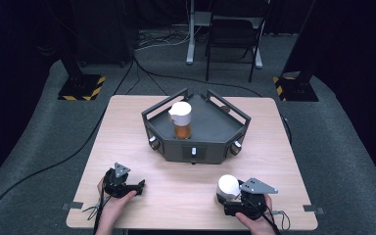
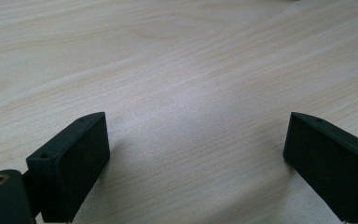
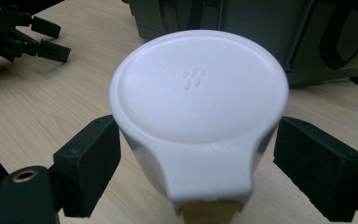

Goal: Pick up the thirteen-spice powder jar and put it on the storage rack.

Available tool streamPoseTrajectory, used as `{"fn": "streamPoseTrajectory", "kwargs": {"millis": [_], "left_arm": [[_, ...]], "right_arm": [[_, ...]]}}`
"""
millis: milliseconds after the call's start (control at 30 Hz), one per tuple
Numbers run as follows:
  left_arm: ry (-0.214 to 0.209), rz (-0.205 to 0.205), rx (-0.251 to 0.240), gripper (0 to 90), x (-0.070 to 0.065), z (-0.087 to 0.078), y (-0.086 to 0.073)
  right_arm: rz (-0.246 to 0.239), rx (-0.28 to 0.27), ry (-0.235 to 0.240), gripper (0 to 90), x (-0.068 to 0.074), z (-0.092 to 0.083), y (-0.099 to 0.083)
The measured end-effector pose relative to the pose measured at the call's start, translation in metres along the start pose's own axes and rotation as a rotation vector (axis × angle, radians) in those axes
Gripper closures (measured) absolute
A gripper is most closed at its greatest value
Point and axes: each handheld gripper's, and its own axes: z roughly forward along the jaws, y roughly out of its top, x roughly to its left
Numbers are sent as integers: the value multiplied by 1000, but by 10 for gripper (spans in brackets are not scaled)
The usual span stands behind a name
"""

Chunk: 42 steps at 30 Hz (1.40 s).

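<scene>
A jar with a white lid [image 3: 198,88] and amber contents stands on the wooden table near its front right edge [image 1: 228,186]. My right gripper [image 3: 198,140] has a black pad against each side of the jar, just below the lid; from above, the right gripper [image 1: 226,198] sits close behind the jar. A second white-lidded amber jar [image 1: 181,120] stands upright on a dark grey angular tray [image 1: 210,129] at the table's middle back. My left gripper [image 2: 196,144] lies open over bare wood, nothing between its jaws, at the front left [image 1: 138,186].
The tray has raised rails, knobs at its front corners and a small brown item [image 1: 225,108] at its back right. The tray's dark wall [image 3: 261,32] rises just beyond the held jar. Chairs and stand bases stand on the floor behind the table.
</scene>
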Motion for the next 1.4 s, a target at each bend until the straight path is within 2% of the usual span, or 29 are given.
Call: {"fn": "streamPoseTrajectory", "kwargs": {"millis": [400, 533, 833, 967, 1400], "left_arm": [[-1, 1, 0, 69, 0, 0, 0], [-1, 1, 0, 68, 0, 0, 0], [-1, 2, 1, 68, 0, 0, 0], [-2, 2, 1, 68, 1, 0, 0], [-3, 3, 1, 67, 1, 0, 0]], "right_arm": [[0, -30, -5, 233, 3, 17, -6], [-7, -46, -9, 277, 2, 17, -9], [-20, -47, -20, 292, 3, 17, -7], [-30, -38, -18, 294, 2, 16, -1], [-33, -67, -35, 295, -3, 7, 25]]}}
